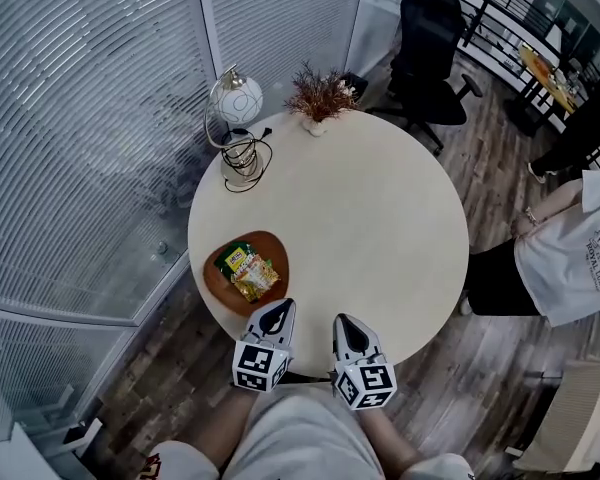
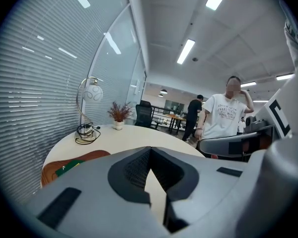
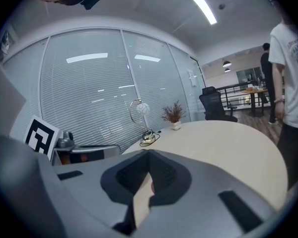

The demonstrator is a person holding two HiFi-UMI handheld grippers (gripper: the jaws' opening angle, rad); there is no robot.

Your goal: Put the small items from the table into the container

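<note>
A brown wooden tray lies on the round white table at its near left. Yellow and green snack packets lie in it. In the left gripper view the tray shows low at the left, with a green packet in it. My left gripper hangs over the table's near edge, just right of the tray, shut with nothing in it. My right gripper is beside it, also shut and holding nothing. Both point across the table. I see no loose small items on the tabletop.
At the table's far left stand a globe lamp with a coiled cable and a small potted dried plant. A black office chair sits beyond the table. A person in a white shirt stands at the right.
</note>
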